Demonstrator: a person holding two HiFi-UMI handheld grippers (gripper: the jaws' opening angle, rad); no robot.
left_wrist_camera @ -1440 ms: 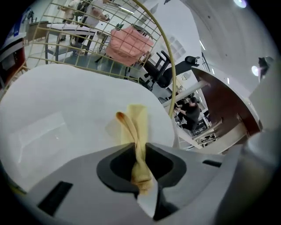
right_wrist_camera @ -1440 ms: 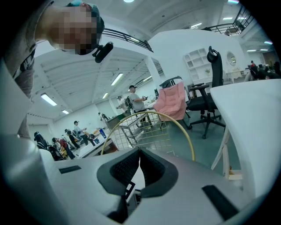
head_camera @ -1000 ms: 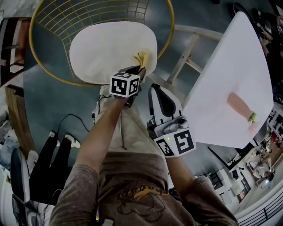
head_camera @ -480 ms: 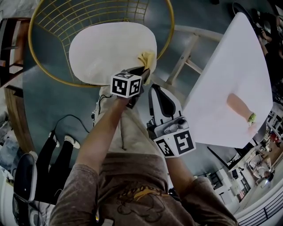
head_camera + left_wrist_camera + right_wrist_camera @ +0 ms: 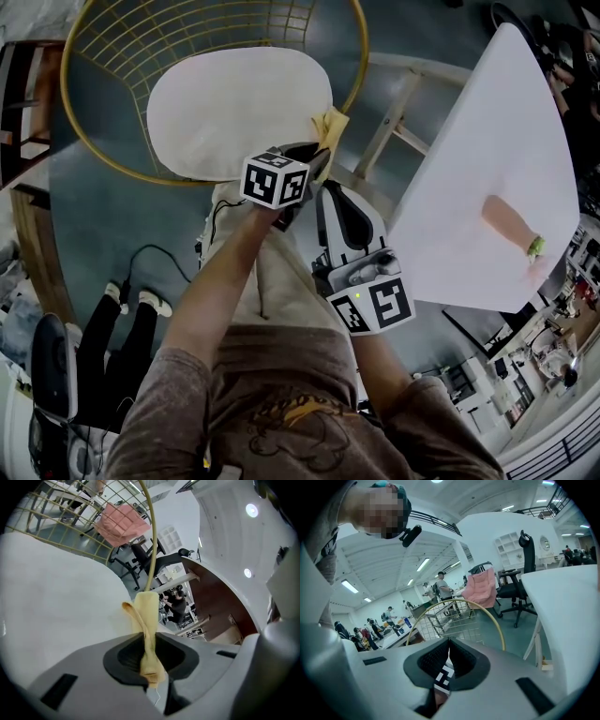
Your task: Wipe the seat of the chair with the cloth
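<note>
Left gripper (image 5: 148, 641) fingers (image 5: 124, 656) clamped on yellow cloth (image 5: 146, 613), free end sticking out past fingertips at edge of chair seat (image 5: 234, 108); right gripper (image 5: 449, 644) fingers closed, empty.

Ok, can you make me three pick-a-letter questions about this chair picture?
1. Where is the yellow cloth?
A: in the right gripper
B: in the left gripper, by the seat's edge
C: loose on the seat's middle

2. What colour is the chair's wire frame?
A: gold
B: blue
C: red

3. How is the right gripper?
A: wide open
B: shut on the cloth
C: shut, nothing in it

Answers:
1. B, because the left gripper view shows the cloth pinched between its jaws.
2. A, because the wires look gold in the head view.
3. C, because the right gripper view shows its jaws together and bare.
</note>
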